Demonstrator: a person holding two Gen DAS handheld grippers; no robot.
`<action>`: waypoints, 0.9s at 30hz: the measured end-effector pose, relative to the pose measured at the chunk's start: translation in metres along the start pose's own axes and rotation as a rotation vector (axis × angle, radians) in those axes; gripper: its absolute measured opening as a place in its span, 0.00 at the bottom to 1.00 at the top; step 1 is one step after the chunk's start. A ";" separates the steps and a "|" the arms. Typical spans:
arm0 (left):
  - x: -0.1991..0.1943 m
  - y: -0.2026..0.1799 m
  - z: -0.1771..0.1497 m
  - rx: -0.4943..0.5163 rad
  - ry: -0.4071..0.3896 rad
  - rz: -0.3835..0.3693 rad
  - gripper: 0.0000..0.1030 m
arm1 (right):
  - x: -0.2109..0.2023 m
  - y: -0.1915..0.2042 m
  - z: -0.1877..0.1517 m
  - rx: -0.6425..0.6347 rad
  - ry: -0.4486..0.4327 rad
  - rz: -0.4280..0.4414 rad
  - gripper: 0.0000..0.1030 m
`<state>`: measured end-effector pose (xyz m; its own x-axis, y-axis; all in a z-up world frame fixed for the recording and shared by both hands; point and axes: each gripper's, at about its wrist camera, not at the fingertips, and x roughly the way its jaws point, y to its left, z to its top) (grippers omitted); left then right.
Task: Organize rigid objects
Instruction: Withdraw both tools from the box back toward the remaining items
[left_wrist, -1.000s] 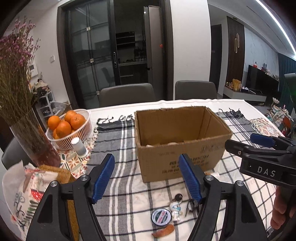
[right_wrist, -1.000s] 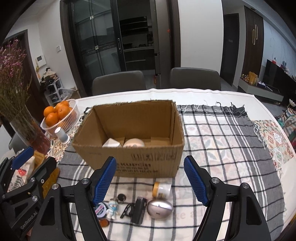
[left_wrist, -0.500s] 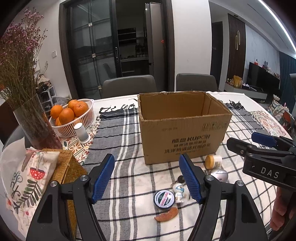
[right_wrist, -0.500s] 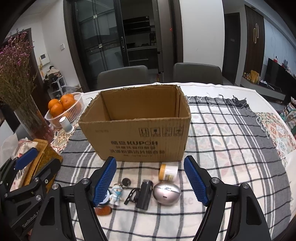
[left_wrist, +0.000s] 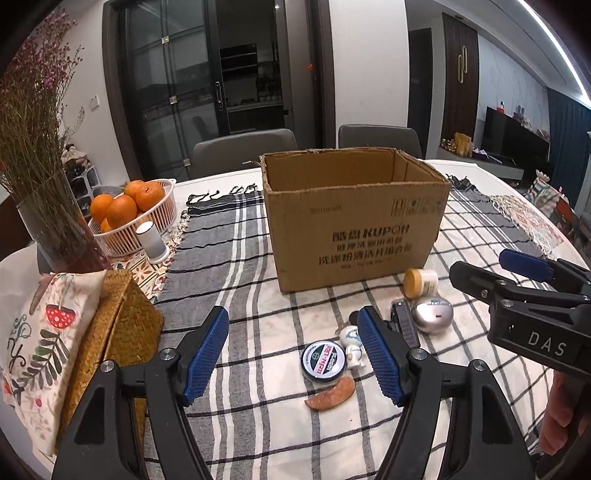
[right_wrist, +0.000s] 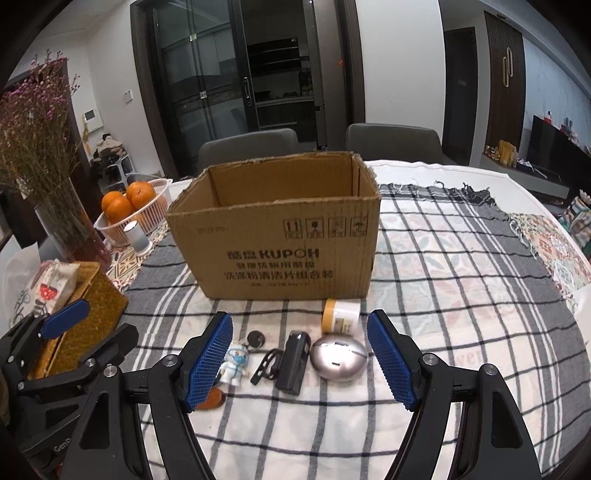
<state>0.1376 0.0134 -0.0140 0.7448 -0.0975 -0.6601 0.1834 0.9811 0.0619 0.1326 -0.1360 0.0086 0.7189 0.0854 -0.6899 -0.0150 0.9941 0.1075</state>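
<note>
Clutter sits on the counter (right_wrist: 461, 332) before the box (right_wrist: 280, 236); both your grippers, left (left_wrist: 291, 354) and right (right_wrist: 299, 360), gape wide and empty, so drop the right squarely over the silver egg (right_wrist: 338, 358), pinching its narrow sides.

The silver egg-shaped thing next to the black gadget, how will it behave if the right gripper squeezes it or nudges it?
The silver egg-shaped thing looks hard, smooth and glossy, so it may slip out from between flat pads. Its rounded body will likely rock or roll if nudged, perhaps toward the small jar lying on its side just behind it. The right gripper is open wide enough to straddle it.
</note>
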 end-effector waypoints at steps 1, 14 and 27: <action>0.000 0.000 -0.003 0.006 0.001 -0.006 0.70 | 0.001 0.000 -0.002 0.001 0.003 0.004 0.74; 0.008 0.000 -0.028 0.088 0.037 -0.070 0.70 | 0.009 0.007 -0.035 0.013 0.048 0.028 0.74; 0.024 -0.004 -0.046 0.174 0.026 -0.110 0.70 | 0.027 0.007 -0.058 0.064 0.109 0.029 0.74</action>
<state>0.1257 0.0151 -0.0644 0.6980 -0.1963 -0.6887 0.3727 0.9208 0.1153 0.1119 -0.1224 -0.0505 0.6390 0.1241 -0.7591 0.0127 0.9851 0.1717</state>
